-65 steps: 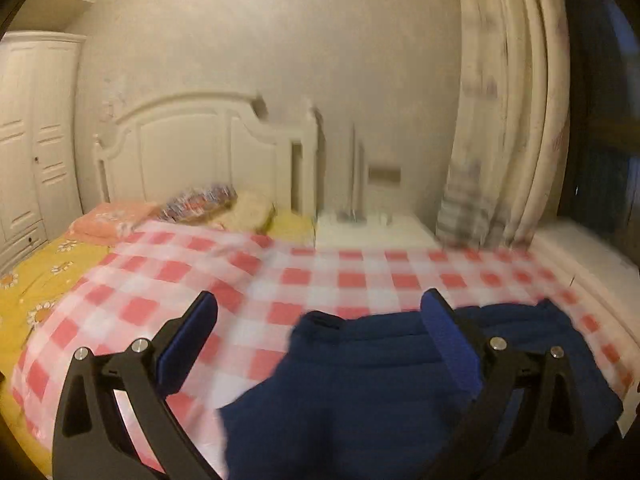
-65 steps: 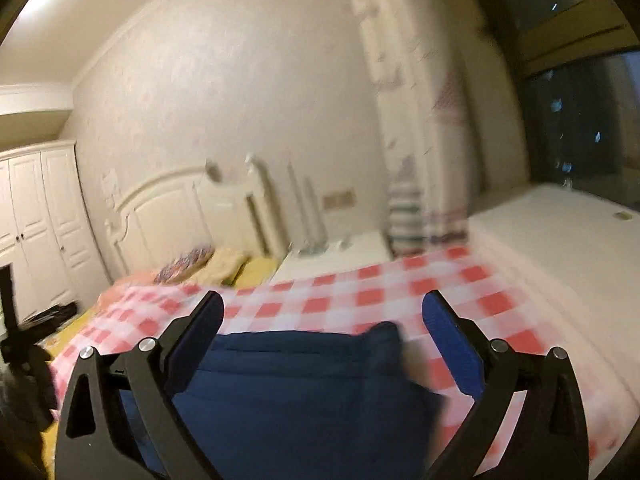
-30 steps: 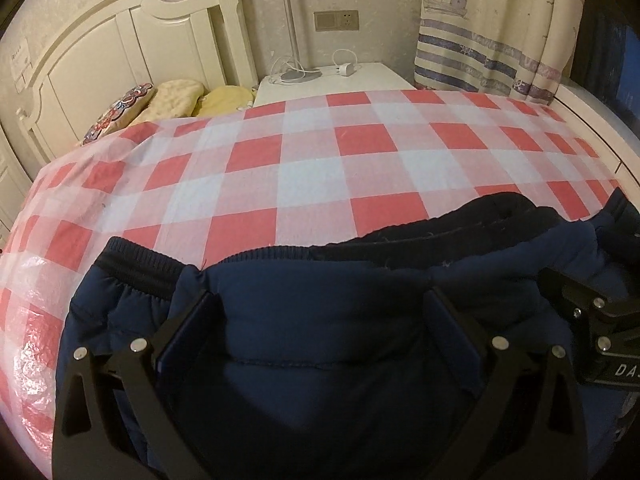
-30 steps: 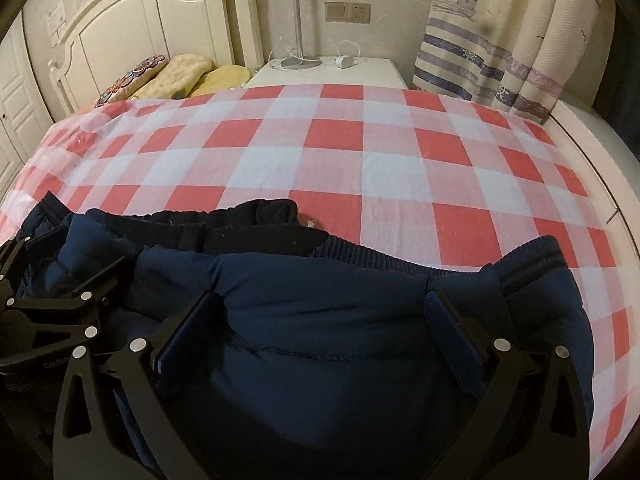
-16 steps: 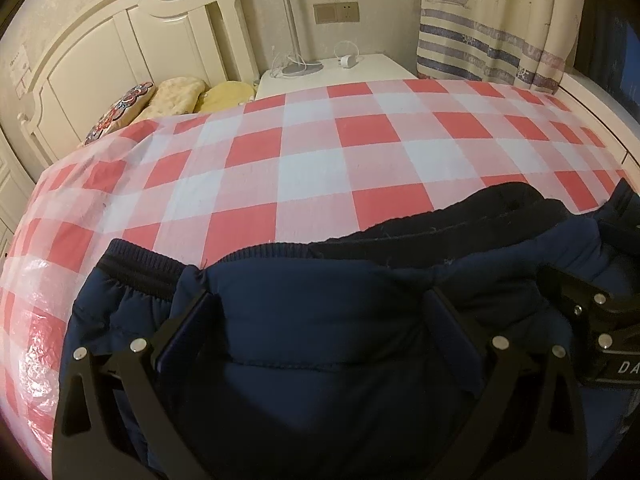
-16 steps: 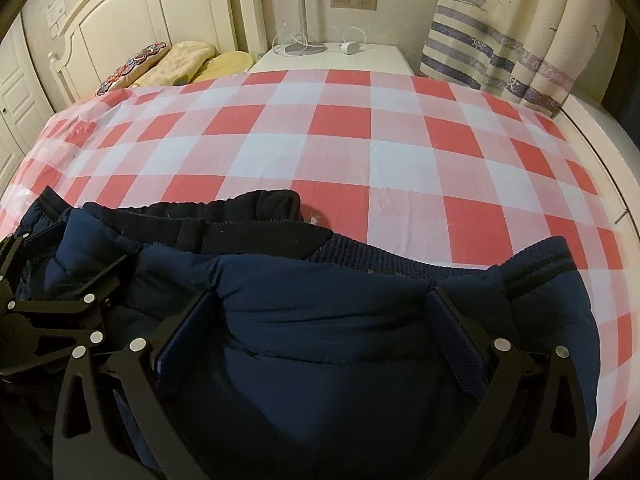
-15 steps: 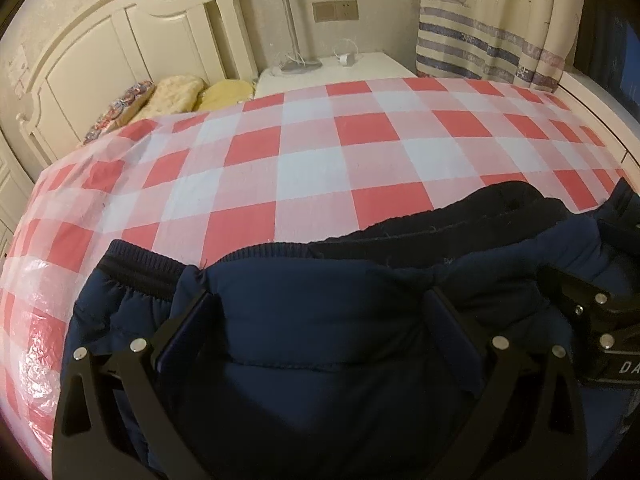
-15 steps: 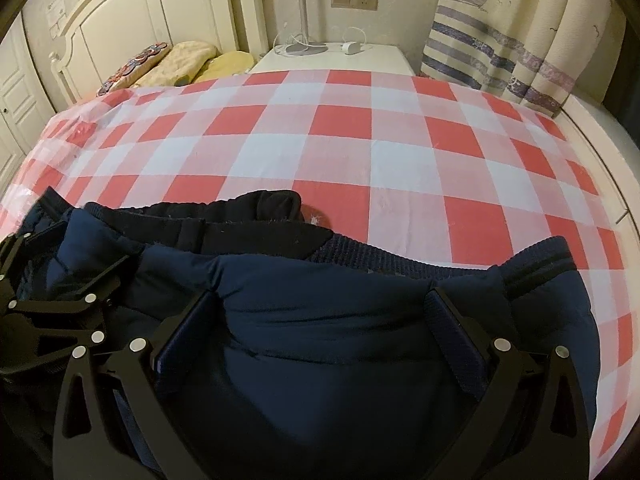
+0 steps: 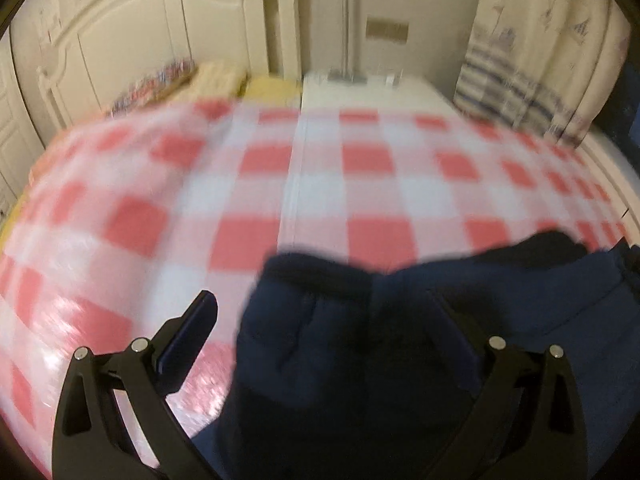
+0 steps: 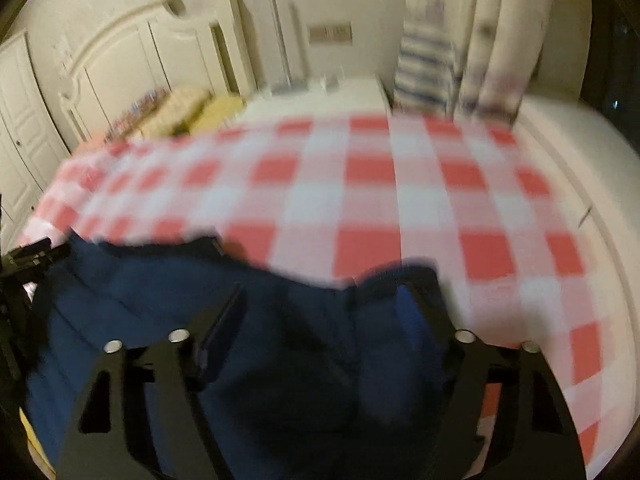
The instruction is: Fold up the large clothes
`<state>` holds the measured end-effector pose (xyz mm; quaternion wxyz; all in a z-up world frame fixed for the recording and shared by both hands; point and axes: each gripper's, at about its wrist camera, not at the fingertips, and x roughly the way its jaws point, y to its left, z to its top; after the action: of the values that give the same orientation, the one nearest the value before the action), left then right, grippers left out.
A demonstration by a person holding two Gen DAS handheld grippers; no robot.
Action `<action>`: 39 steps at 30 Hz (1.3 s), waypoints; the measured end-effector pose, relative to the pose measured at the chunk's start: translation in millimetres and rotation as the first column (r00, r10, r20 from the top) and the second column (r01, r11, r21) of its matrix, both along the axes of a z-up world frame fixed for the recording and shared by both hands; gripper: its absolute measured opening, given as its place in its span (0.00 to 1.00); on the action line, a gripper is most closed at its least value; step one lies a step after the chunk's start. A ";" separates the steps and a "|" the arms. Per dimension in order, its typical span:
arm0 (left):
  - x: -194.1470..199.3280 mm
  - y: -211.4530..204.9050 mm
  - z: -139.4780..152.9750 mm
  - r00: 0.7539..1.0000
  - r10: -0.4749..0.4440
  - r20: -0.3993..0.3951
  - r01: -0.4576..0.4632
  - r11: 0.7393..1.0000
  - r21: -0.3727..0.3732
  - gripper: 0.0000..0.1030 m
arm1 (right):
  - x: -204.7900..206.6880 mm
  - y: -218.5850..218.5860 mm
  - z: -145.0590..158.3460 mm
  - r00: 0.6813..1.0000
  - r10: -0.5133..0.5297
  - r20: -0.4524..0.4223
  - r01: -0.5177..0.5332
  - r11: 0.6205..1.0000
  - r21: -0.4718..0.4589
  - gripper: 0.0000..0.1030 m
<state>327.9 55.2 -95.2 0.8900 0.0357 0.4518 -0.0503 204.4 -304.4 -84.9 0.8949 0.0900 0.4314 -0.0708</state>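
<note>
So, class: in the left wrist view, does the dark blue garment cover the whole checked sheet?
No: the dark blue garment fills only the near lower part, leaving most of the checked sheet bare.

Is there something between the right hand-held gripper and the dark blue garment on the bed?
Nothing visible. The dark blue garment lies directly between the fingers of the right hand-held gripper, whose jaws are closing. Only bare red-checked bed cover lies beyond it.

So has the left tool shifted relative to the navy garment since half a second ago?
Yes. The left tool has slid left: its left finger now sits over checked cloth, off the navy garment.
</note>
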 end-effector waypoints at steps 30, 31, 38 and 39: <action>-78.8 -42.4 78.4 0.979 -0.020 0.203 0.028 0.999 -0.034 0.98 | -47.8 106.8 74.6 0.965 0.181 0.192 -0.169 0.982 -0.081 0.85; -83.0 -57.5 69.1 0.980 -0.061 0.192 0.063 0.998 -0.003 0.98 | -46.9 121.7 65.2 0.964 0.214 0.156 -0.199 0.974 -0.107 0.85; -71.0 -89.1 -9.4 0.994 -0.104 0.036 0.102 0.994 0.049 0.98 | -32.5 127.6 -6.9 0.976 0.215 0.025 -0.213 0.974 -0.079 0.87; -70.1 -87.7 -12.2 0.994 -0.106 0.033 0.104 0.993 0.054 0.98 | -31.6 127.6 -8.1 0.976 0.217 0.022 -0.215 0.973 -0.080 0.87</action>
<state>257.8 -32.5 -107.4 0.8929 0.0834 0.4343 -0.0848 172.8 -176.8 -93.0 0.9065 0.0092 0.4219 0.0117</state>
